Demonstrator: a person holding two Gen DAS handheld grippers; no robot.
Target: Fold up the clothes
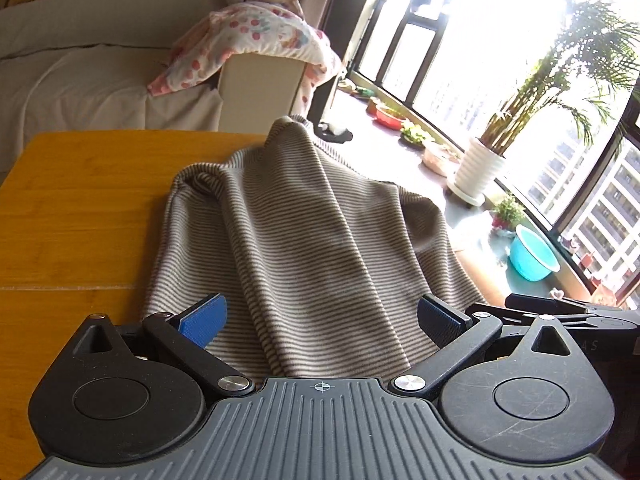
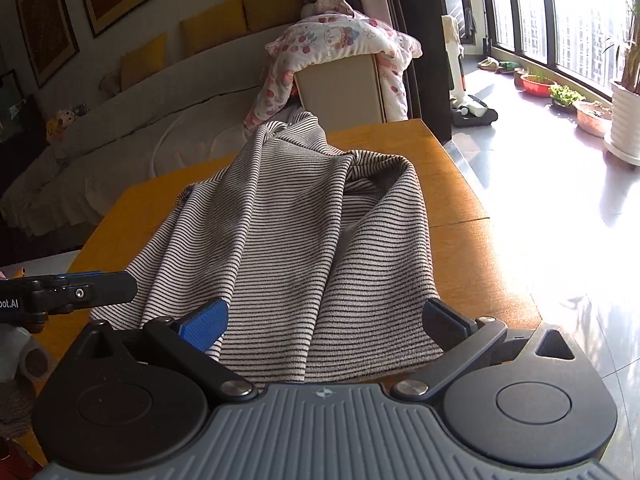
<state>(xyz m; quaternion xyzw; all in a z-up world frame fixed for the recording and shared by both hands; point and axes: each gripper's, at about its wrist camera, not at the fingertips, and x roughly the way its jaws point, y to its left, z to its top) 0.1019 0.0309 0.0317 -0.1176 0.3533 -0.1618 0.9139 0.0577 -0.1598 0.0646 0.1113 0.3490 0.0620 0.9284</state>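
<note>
Sofa (image 1: 72, 60) with yellow cushions (image 2: 208, 28) runs along the far left wall, and a floral quilt (image 1: 248, 36) is draped over a cardboard box (image 1: 260, 96) at its end. Nearer, on the orange wooden table (image 1: 68, 220), lies the striped garment (image 1: 304, 240), thin dark stripes on pale grey, bunched into long folds, its far end rising in a peak and its near hem reaching the table's front edge. The left gripper (image 1: 318, 320) hovers over that near hem with its blue-padded fingers (image 1: 204, 320) spread wide on either side of the cloth, gripping nothing. Just beside it on the right, the right gripper (image 2: 324, 320) is likewise spread apart over the hem, its pads clear of the fabric. Further right, by the bright windows, stand a potted palm (image 1: 484, 168) in a white ribbed pot, a few small planters (image 2: 536, 84) and a turquoise basin (image 1: 532, 254) on the sunlit floor.
</note>
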